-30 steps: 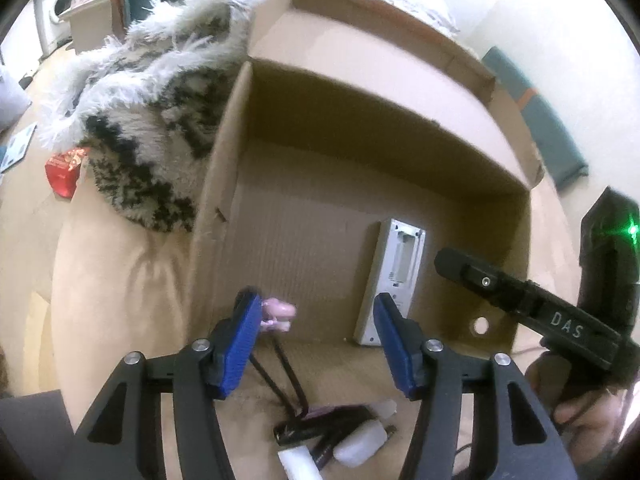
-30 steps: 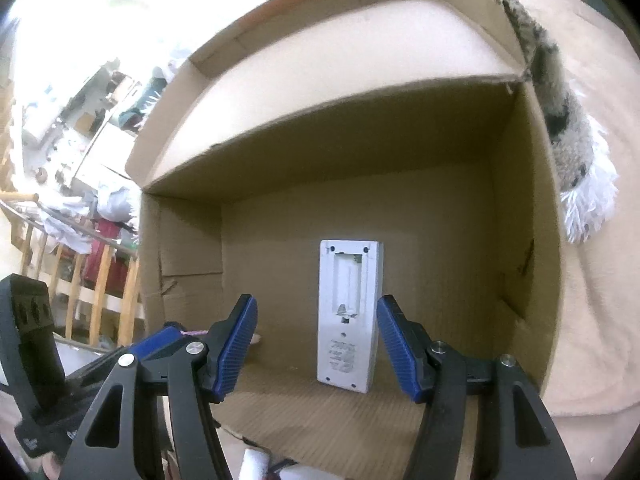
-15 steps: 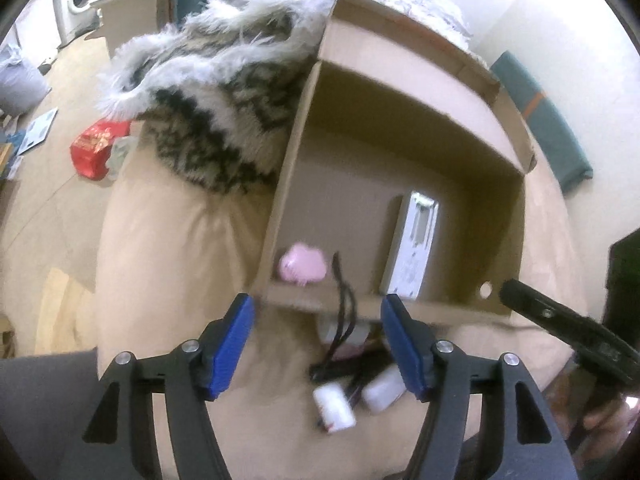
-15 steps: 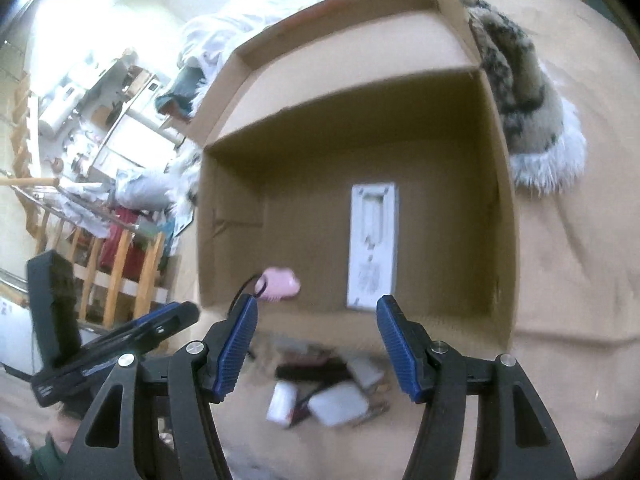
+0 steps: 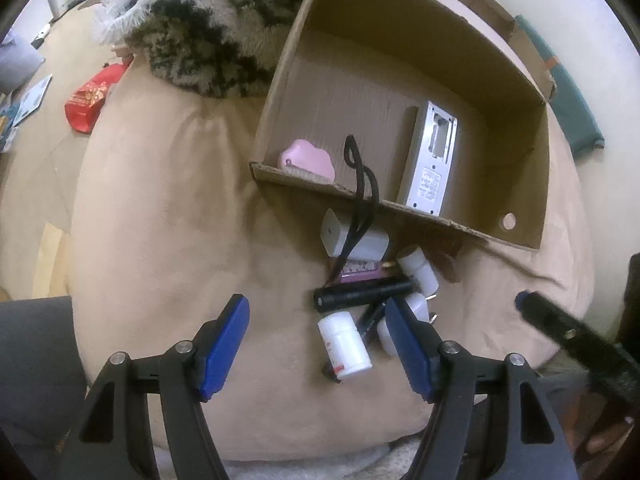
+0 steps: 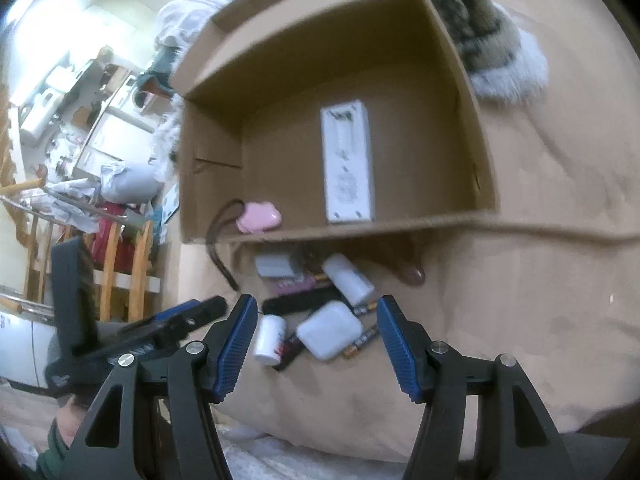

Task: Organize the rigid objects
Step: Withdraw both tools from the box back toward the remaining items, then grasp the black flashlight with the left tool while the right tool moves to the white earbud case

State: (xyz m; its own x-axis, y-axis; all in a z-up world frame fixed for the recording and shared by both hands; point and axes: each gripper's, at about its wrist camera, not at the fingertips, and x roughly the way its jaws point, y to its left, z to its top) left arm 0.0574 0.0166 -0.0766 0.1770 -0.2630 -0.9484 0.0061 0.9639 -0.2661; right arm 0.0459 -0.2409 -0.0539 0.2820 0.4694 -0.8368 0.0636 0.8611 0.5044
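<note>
Both tongs, left (image 5: pixel 316 344) and right (image 6: pixel 316 340), gape empty; the black flashlight (image 5: pixel 362 294) lies crosswise just ahead of the left, nearer.

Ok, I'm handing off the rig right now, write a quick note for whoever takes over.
Left gripper: open, empty, above the pile.
Right gripper: open, empty, above the same pile.
In the cardboard box: grey remote, pink case; its black cord hangs over the front wall.
Left on the beige cushion: black flashlight, white bottles, white charger, batteries, more.
</note>
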